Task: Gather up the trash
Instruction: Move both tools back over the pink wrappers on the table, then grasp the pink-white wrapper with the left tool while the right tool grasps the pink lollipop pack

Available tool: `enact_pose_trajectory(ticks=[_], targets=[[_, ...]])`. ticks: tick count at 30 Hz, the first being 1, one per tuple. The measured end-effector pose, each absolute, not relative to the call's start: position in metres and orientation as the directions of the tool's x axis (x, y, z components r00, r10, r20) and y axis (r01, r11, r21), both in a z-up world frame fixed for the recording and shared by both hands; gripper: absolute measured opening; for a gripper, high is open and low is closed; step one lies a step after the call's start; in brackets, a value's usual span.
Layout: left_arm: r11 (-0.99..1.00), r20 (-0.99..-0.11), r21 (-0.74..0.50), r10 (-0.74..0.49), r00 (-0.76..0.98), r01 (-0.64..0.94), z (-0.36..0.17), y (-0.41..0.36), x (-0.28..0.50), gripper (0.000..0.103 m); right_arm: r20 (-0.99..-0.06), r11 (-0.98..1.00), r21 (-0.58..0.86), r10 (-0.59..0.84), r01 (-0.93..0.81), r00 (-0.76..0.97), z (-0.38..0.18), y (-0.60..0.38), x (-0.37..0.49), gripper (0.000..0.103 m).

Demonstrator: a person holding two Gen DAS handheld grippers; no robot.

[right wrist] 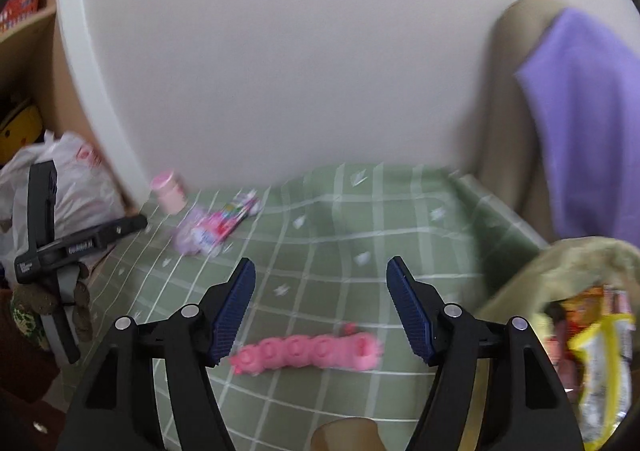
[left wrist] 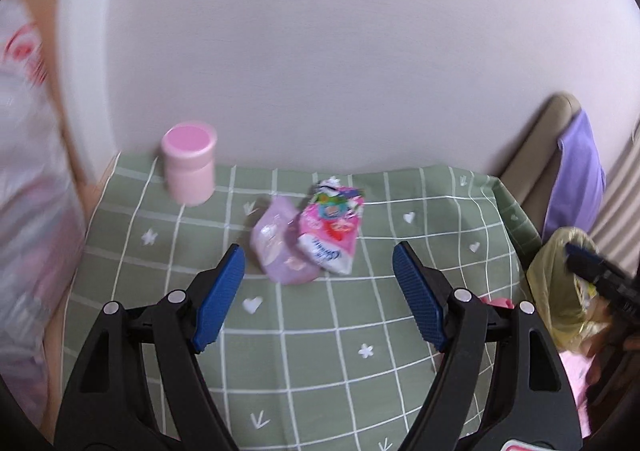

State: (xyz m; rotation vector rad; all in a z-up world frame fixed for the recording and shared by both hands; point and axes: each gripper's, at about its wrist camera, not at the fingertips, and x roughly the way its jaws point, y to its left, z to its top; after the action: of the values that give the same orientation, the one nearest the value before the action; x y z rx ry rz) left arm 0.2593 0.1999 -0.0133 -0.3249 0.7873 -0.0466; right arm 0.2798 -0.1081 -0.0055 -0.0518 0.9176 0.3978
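Two crumpled wrappers lie together on the green checked tablecloth [left wrist: 360, 331]: a lilac packet [left wrist: 280, 247] and a pink printed wrapper [left wrist: 332, 227]. My left gripper [left wrist: 320, 263] hovers just in front of them, open, with nothing between its blue pads. In the right wrist view the same wrappers [right wrist: 216, 227] are far to the left. My right gripper [right wrist: 320, 275] is open over bare cloth, with a pink bumpy strip [right wrist: 308, 351] lying below it. A yellowish trash bag [right wrist: 568, 291] gapes at the right with several wrappers inside; the same trash bag [left wrist: 560, 283] also shows in the left wrist view.
A pink lidded jar [left wrist: 190, 163] stands at the back left against the white wall. A beige chair back with a purple cloth [right wrist: 580, 111] rises behind the table's right corner. White plastic bags [right wrist: 76, 187] and a shelf sit off the left edge.
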Motion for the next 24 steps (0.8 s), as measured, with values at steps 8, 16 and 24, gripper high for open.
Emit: enact_pose_trajectory(ticks=[8, 16, 24], targets=[[0.949, -0.751, -0.248, -0.063, 0.657, -0.193, -0.028, 0.225, 0.243, 0.082, -0.822, 0.87, 0.151, 0.374, -0.469, 0.429, -0.066, -0.015, 0.322, 0.065], [0.951, -0.786, -0.183, 0.011, 0.618, -0.249, -0.032, 0.239, 0.231, 0.082, -0.845, 0.875, 0.278, 0.419, -0.397, 0.333, -0.126, 0.048, 0.388, 0.065], [0.945, -0.785, -0.219, -0.024, 0.619, -0.241, -0.039, 0.252, 0.232, 0.082, -0.834, 0.843, 0.332, 0.472, -0.423, 0.286, -0.132, 0.044, 0.393, 0.012]])
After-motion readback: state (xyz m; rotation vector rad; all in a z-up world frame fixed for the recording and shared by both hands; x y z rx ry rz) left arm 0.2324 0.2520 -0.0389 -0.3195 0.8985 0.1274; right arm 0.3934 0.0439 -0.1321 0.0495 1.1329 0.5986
